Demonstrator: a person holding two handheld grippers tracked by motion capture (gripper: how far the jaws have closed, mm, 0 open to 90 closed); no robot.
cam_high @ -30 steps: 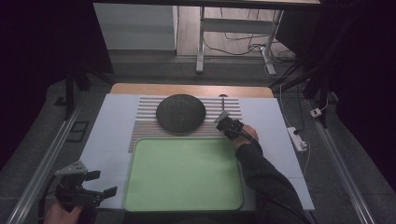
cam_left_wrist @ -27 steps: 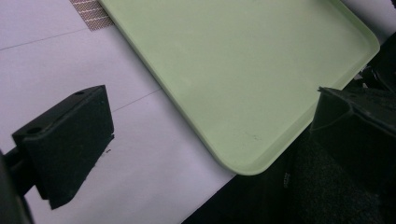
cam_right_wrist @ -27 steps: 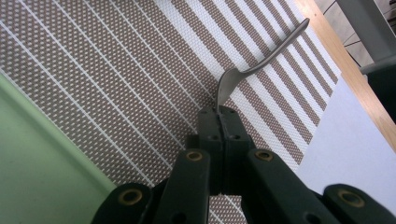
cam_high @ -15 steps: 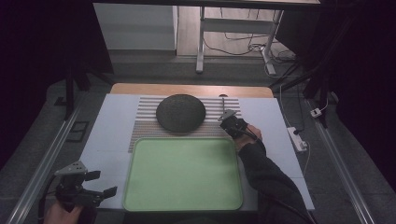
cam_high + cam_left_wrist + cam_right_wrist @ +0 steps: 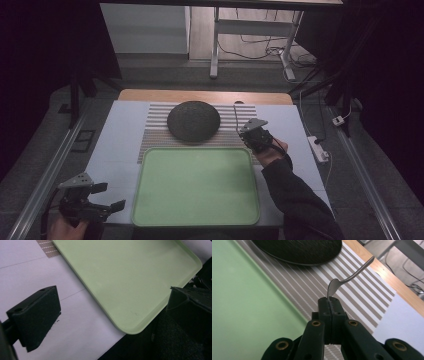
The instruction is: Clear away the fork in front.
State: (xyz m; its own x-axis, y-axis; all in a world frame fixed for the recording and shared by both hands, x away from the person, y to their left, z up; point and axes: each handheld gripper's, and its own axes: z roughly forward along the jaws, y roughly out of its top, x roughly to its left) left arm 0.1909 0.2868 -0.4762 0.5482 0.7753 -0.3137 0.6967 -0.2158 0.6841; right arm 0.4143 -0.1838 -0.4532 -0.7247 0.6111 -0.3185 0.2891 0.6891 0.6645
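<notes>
My right gripper (image 5: pixel 245 131) is shut on a metal utensil (image 5: pixel 235 116), just past the green tray's (image 5: pixel 195 185) far right corner. Seen in the right gripper view, the closed jaws (image 5: pixel 329 301) hide the utensil's (image 5: pixel 352 271) wide end, and its curved handle rises away over the striped placemat (image 5: pixel 362 302). A dark round dish (image 5: pixel 193 120) sits on the placemat (image 5: pixel 155 125) left of that gripper. My left gripper (image 5: pixel 111 196) is open at the table's near left corner. Between its jaws (image 5: pixel 112 312) lies the tray's (image 5: pixel 125 277) near corner, with nothing gripped.
A white sheet (image 5: pixel 120 135) covers the table, with a wooden edge (image 5: pixel 200 96) at the back. A power strip (image 5: pixel 317 147) lies on the floor to the right. A metal rail (image 5: pixel 45 180) runs along the left side.
My right gripper has drifted slightly to the right and toward the person with the utensil held. The left gripper has stayed put.
</notes>
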